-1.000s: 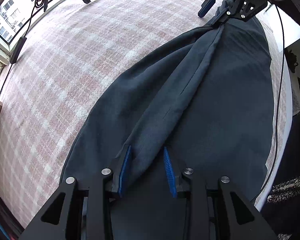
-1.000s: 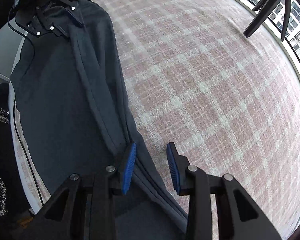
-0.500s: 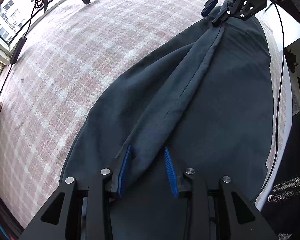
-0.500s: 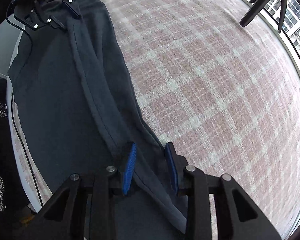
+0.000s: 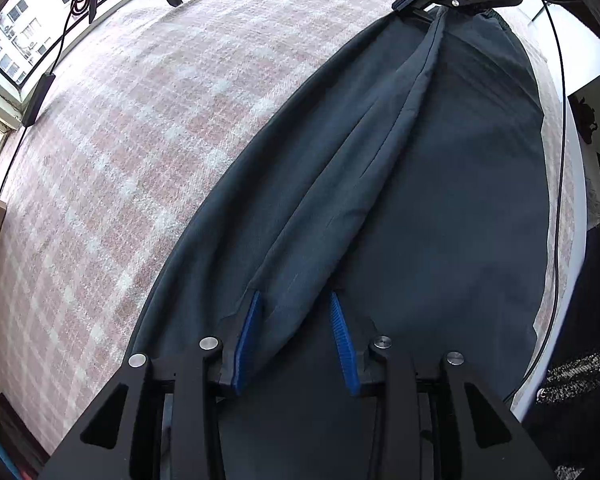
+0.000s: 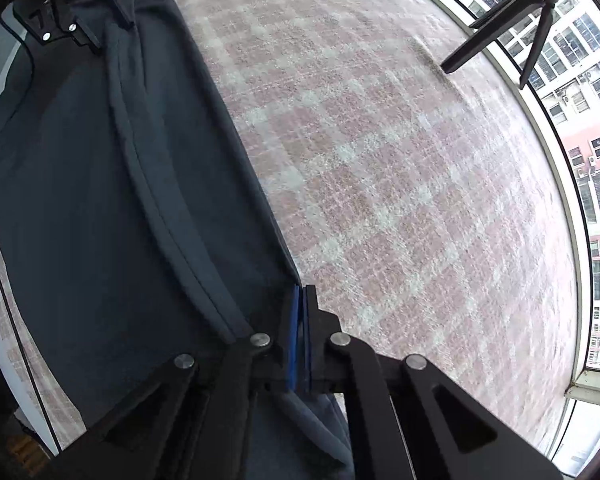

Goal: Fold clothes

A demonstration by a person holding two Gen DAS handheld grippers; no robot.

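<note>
Now right gripper (image 6: 301, 300) clamps garment (image 6: 100, 200) edge

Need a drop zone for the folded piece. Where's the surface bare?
Bare: the pink plaid surface between the dark garment and the windows, up to the tripod legs. Crowded: the garment's strip, with the right gripper shut on its edge and the left gripper open around a fold; a cable runs beside it.
</note>
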